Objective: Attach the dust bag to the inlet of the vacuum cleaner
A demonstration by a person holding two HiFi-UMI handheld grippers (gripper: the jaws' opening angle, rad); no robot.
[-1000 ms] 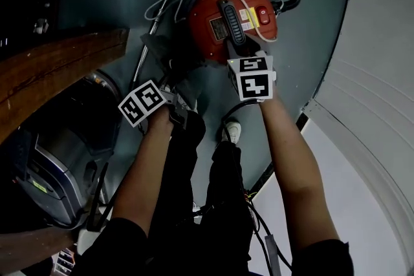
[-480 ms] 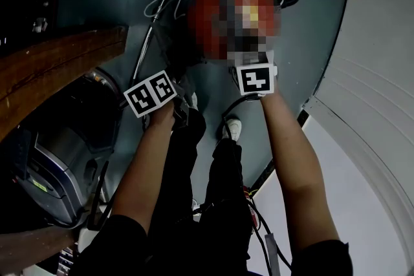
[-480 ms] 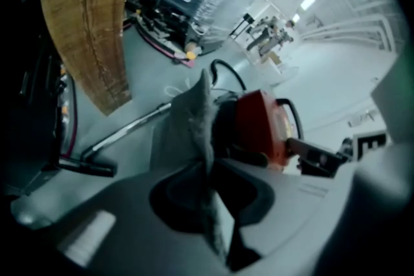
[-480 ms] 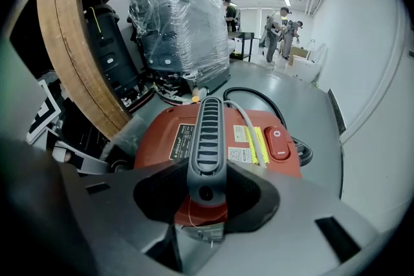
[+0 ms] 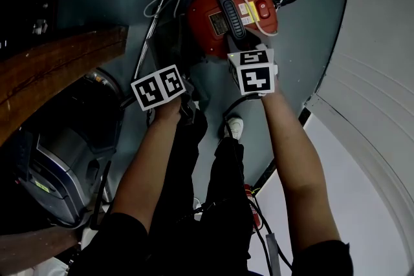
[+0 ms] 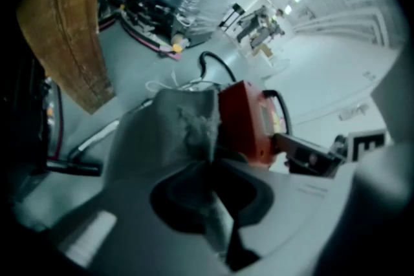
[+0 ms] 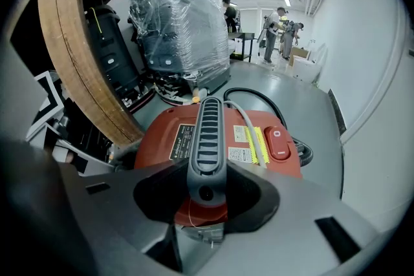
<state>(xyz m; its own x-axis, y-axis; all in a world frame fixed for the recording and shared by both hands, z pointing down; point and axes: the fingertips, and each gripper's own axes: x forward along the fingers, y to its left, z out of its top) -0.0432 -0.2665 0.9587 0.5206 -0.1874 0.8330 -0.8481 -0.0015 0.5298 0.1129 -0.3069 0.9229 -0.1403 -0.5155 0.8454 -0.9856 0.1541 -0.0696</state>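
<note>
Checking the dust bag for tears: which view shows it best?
Left gripper view: the dust bag is close up, pinched by the left hand-held gripper. The head view is too dark; the right gripper view misses it.

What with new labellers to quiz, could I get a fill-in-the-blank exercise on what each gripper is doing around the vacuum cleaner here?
1. The right gripper is closed on the black ____ on top of the vacuum cleaner.
2. The left gripper pinches a fold of the grey ____, just beside the vacuum cleaner.
3. The body of the vacuum cleaner is ____ in colour.

Missing words: handle; dust bag; red.
</note>
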